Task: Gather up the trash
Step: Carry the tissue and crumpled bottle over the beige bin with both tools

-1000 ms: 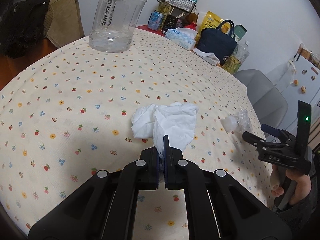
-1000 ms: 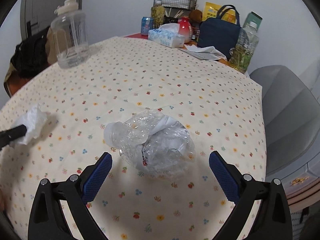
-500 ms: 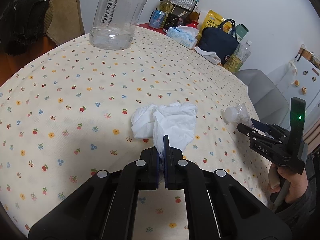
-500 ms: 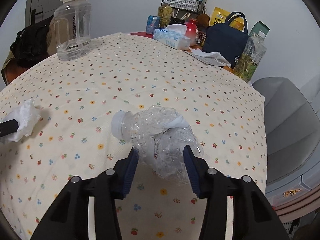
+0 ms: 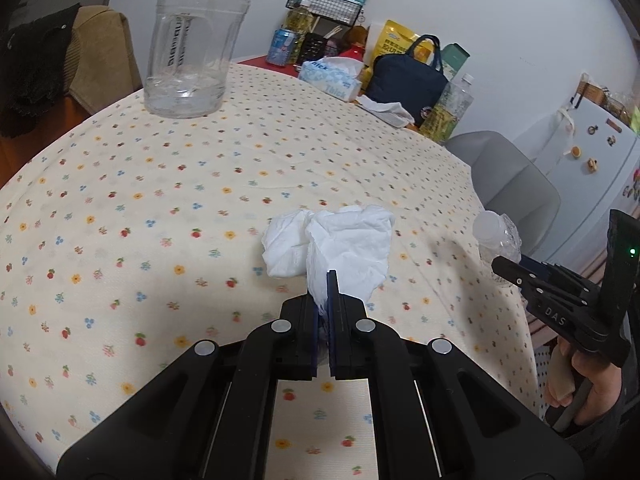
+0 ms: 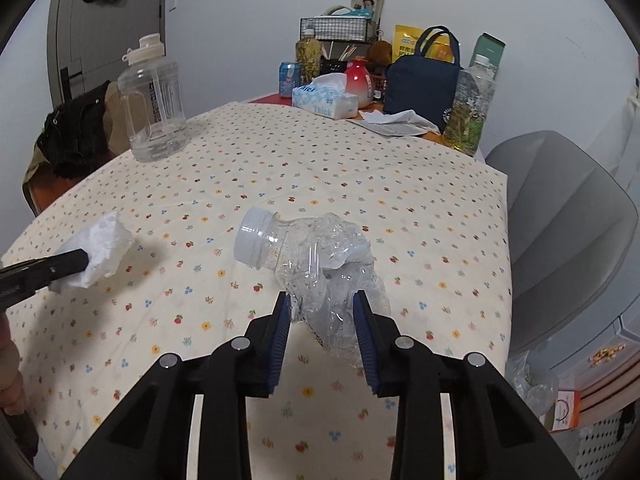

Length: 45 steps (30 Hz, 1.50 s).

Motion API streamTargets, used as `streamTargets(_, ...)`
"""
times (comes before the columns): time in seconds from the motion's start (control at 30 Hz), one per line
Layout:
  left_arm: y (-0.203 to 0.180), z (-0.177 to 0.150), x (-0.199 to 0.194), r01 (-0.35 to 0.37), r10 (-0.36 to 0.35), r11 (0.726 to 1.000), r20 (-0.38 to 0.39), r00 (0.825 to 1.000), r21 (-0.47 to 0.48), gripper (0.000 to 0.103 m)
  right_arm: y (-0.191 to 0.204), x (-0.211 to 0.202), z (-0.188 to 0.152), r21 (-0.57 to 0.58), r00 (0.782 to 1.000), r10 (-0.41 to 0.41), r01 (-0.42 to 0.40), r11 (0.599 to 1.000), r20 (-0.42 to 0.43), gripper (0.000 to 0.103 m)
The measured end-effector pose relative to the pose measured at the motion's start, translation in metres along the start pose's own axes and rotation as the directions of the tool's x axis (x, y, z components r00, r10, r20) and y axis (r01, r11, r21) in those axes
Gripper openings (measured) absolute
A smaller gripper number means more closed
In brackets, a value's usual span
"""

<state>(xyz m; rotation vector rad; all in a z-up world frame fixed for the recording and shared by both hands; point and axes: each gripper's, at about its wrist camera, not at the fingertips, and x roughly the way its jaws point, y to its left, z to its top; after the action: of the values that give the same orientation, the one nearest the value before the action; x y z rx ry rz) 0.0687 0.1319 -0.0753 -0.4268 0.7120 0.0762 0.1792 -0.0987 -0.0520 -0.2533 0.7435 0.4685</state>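
Note:
My left gripper (image 5: 327,280) is shut on a crumpled white tissue (image 5: 340,246) and holds it above the flowered tablecloth (image 5: 160,184). The tissue also shows at the left of the right wrist view (image 6: 100,250). My right gripper (image 6: 322,300) is shut on a crushed clear plastic bottle (image 6: 320,252) with a white cap, lifted off the cloth. The bottle's cap end (image 5: 494,232) and the right gripper (image 5: 508,266) show at the right edge of the left wrist view.
A large clear water jug (image 5: 192,44) stands at the far left of the table. A tissue box (image 6: 324,102), a dark blue bag (image 6: 422,80), bottles and a can crowd the far edge. A grey chair (image 6: 560,240) stands to the right.
My right gripper closed from wide open onto the crushed bottle and lifted it off the cloth. My left gripper kept its hold on the tissue and rose a little.

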Motion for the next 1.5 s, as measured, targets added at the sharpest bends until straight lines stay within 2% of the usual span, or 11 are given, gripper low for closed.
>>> streamTargets(0.33, -0.054, 0.004, 0.001, 0.063, -0.064, 0.994, 0.001, 0.998, 0.089, 0.004, -0.038, -0.052, -0.016, 0.120, 0.997, 0.001, -0.011, 0.993, 0.081, 0.032)
streamTargets(0.7, -0.126, 0.005, 0.011, 0.139, -0.138, 0.971, -0.020, 0.990, 0.192, 0.004, -0.095, -0.095, -0.046, 0.252, 0.990, -0.057, 0.023, 0.967, 0.129, 0.032)
streamTargets(1.13, -0.212, -0.009, 0.042, 0.218, -0.196, 0.930, -0.105, 0.975, 0.295, 0.004, -0.178, -0.122, -0.100, 0.426, 0.980, -0.159, 0.093, 0.900, 0.121, 0.032)
streamTargets(1.5, -0.285, -0.030, 0.073, 0.270, -0.215, 0.887, -0.183, 0.959, 0.374, 0.004, -0.239, -0.130, -0.151, 0.532, 0.973, -0.218, 0.146, 0.834, 0.074, 0.032)
